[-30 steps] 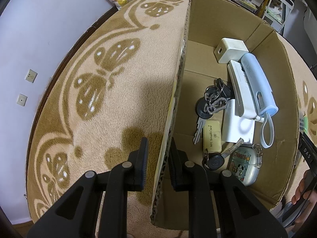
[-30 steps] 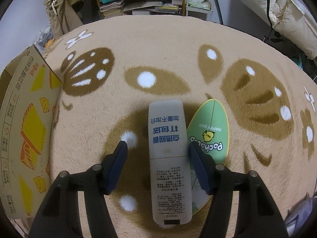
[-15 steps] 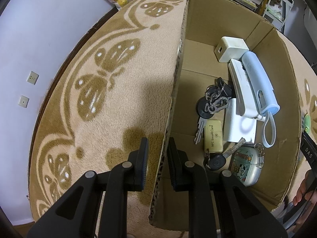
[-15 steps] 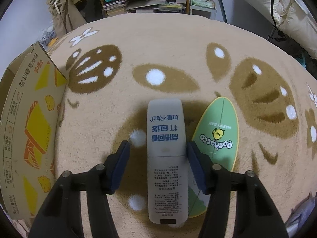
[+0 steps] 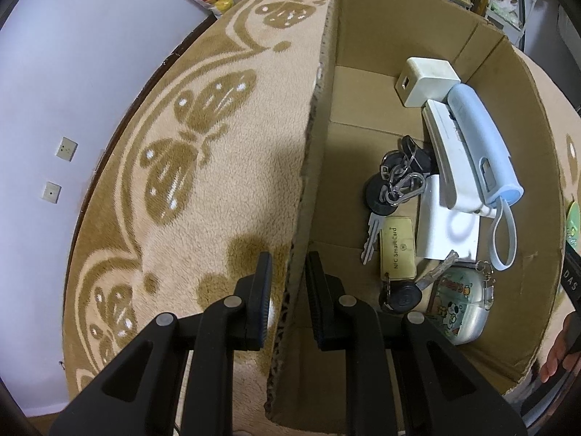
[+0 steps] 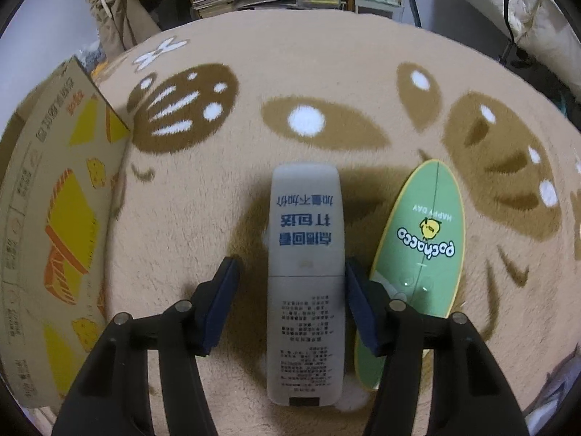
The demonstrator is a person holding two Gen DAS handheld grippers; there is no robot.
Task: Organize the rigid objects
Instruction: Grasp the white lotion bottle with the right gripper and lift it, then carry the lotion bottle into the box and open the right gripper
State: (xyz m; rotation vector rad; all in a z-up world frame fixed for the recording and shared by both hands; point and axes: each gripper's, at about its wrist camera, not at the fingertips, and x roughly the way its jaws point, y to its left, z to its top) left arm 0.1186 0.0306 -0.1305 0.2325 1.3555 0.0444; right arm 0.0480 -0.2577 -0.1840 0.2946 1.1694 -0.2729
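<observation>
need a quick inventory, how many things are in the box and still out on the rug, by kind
Chargers and power banks in the cardboard box: 4 (cream adapter, white bar, blue power bank, flat white block)
Key bunches: 2 ()
NFC card: 1
Cartoon case: 1
On the rug: 2 (grey remote, green board)
Total: 10

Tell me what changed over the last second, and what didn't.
The right gripper has closed in around the grey remote; a gap shows at its left finger. The left gripper still straddles the cardboard box wall. Box contents and the green board stayed put.
</observation>
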